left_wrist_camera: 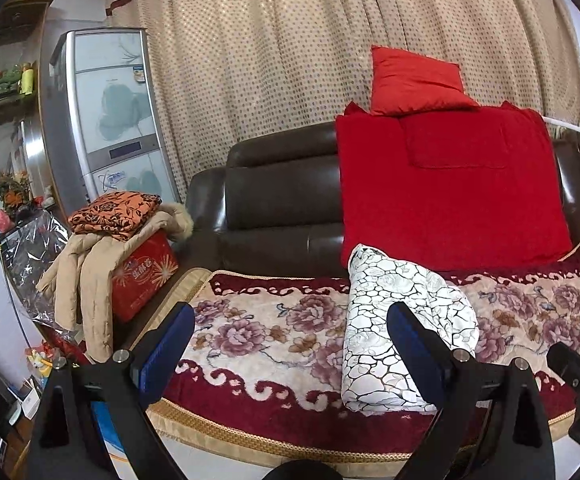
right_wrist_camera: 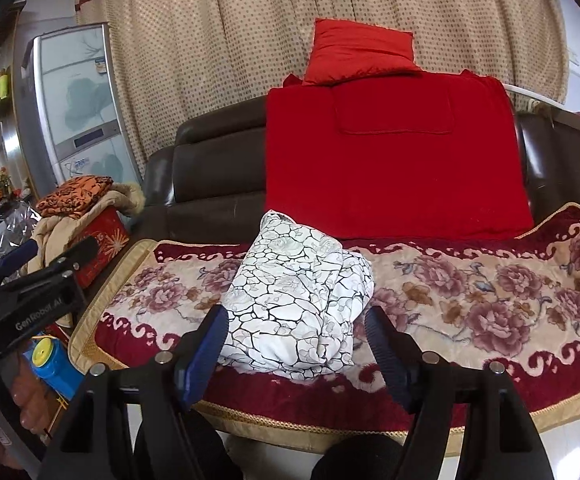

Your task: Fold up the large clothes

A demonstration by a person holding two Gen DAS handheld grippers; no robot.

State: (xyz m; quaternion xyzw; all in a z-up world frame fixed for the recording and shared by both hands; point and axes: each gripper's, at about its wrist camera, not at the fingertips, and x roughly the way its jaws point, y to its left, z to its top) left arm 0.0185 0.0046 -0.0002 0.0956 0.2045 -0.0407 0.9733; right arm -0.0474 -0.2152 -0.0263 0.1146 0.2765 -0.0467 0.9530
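Now | left gripper (left_wrist_camera: 290, 340) fingers apart, empty | right gripper (right_wrist_camera: 296, 340) fingers apart, angled down toward folded garment (right_wrist_camera: 294, 304)

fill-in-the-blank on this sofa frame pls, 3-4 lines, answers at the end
1. The folded white garment lies on the ____ blanket that covers the sofa seat.
2. The small red pillow sits on top of the big ____ cushion.
3. The jaws of the right gripper are ____, with nothing gripped.
4. The orange cloth rests on a ____ coat at the sofa's end.

Missing words: floral; red; open; beige
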